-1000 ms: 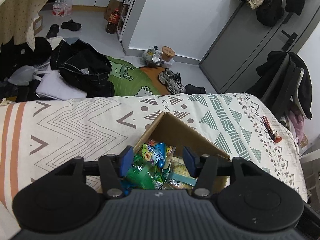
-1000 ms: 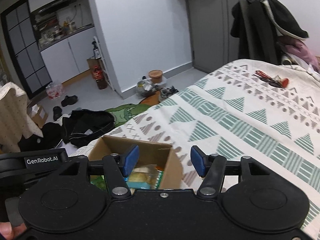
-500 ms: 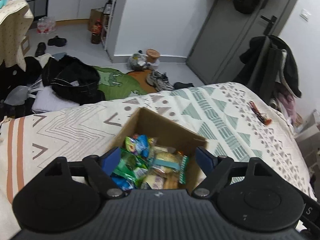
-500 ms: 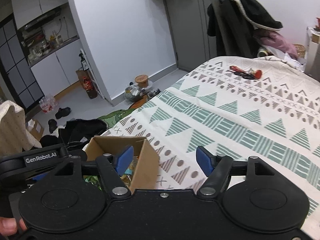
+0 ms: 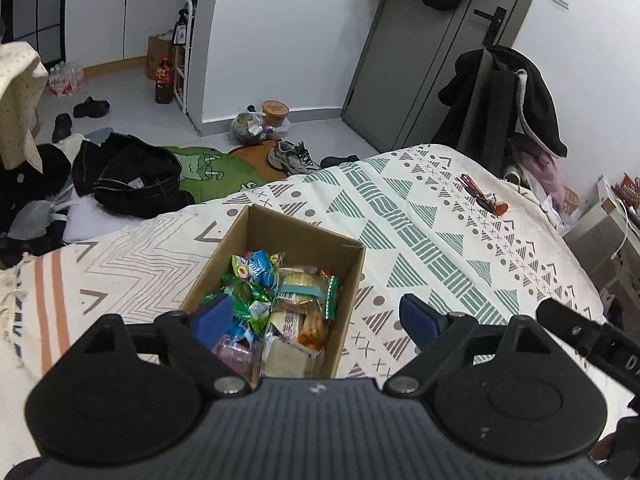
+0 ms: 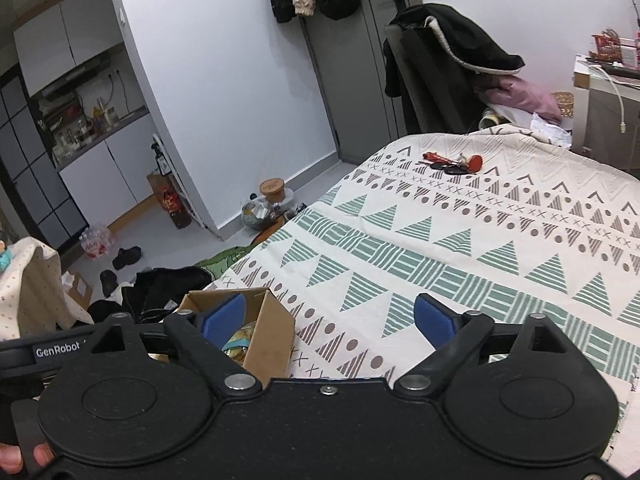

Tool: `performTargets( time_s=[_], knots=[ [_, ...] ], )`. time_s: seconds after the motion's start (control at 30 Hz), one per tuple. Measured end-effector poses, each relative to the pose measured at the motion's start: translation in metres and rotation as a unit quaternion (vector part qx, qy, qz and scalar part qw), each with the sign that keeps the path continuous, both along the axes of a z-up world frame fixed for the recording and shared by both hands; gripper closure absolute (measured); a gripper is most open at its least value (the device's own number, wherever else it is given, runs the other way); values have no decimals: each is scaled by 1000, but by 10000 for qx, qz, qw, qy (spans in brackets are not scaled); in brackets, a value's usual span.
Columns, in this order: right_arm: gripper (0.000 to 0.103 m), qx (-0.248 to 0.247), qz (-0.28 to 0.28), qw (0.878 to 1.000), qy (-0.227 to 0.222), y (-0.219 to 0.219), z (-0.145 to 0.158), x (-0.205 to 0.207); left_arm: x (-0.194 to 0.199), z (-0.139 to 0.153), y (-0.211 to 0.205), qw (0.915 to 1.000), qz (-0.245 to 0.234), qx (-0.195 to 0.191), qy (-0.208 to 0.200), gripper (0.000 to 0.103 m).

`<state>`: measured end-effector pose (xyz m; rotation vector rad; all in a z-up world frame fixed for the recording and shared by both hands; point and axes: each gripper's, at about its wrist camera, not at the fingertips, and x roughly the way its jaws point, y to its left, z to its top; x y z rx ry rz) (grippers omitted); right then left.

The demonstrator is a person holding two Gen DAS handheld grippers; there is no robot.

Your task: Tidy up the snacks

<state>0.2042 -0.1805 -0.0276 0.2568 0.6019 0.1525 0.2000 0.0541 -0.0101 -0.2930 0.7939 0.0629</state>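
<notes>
Left wrist view: my left gripper (image 5: 316, 318) has its fingers spread wide, holding nothing. The cardboard box (image 5: 244, 236) sits on the patterned bedspread (image 5: 440, 240) below and ahead, under the left finger and reaching partway toward the right one. The snack packets (image 5: 276, 304) lie inside the box.

Right wrist view: my right gripper (image 6: 330, 318) is likewise released and empty. The box (image 6: 272, 332) lies behind its left finger; the right finger hangs over bare bedspread (image 6: 460, 248). A bunch of keys (image 6: 452, 166) lies far off.
</notes>
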Motion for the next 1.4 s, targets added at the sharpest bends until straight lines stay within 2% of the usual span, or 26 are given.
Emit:
performTargets(
  time_s=[0.23, 0.37, 0.5, 0.7, 1.1, 1.23, 1.4],
  knots=[
    [0, 98, 55, 9999, -118, -16, 13, -28, -23, 20, -17, 9995, -149, 268, -74, 12],
    [0, 158, 5, 9998, -134, -28, 18, -41, -39, 30, -27, 9989, -247, 385, -119, 8],
    [0, 179, -18, 9997, -183, -39, 24, -55, -50, 35, -31, 9992, -303, 270, -70, 8],
    [0, 143, 37, 9997, -182, -48, 32, -72, -70, 44, -35, 9991, -273, 300, -101, 8],
    [0, -93, 117, 9997, -186, -55, 46, -110, -110, 62, -42, 9981, -262, 488, -267, 6],
    [0, -124, 192, 9995, -210, -56, 50, -122, -125, 67, -43, 9969, -312, 627, -345, 1],
    [0, -209, 303, 9991, -213, -53, 52, -132, -142, 70, -39, 9964, -311, 715, -344, 1]
  ],
)
